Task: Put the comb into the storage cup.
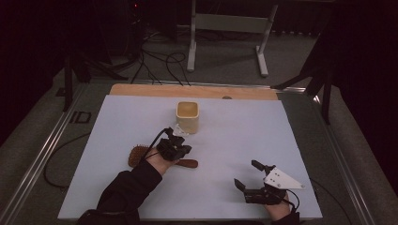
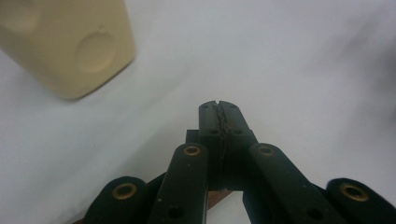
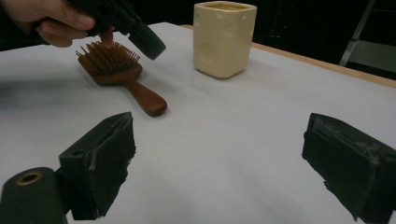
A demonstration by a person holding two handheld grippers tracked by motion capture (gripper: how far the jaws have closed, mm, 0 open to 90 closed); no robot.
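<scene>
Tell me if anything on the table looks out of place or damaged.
Nothing stands out. The wooden hairbrush lies flat, bristles up, and the cream cup stands upright beyond it, both apparently intact on the white sheet.

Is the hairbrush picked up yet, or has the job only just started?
Only just started. Nothing looks done: the hairbrush lies flat on the white table, and the cream cup stands upright beyond it. In hand: the left gripper hangs over the brush, its fingers shut with nothing between them. The right gripper rests open, apart. Gripping and lifting the brush is probably still left.
</scene>
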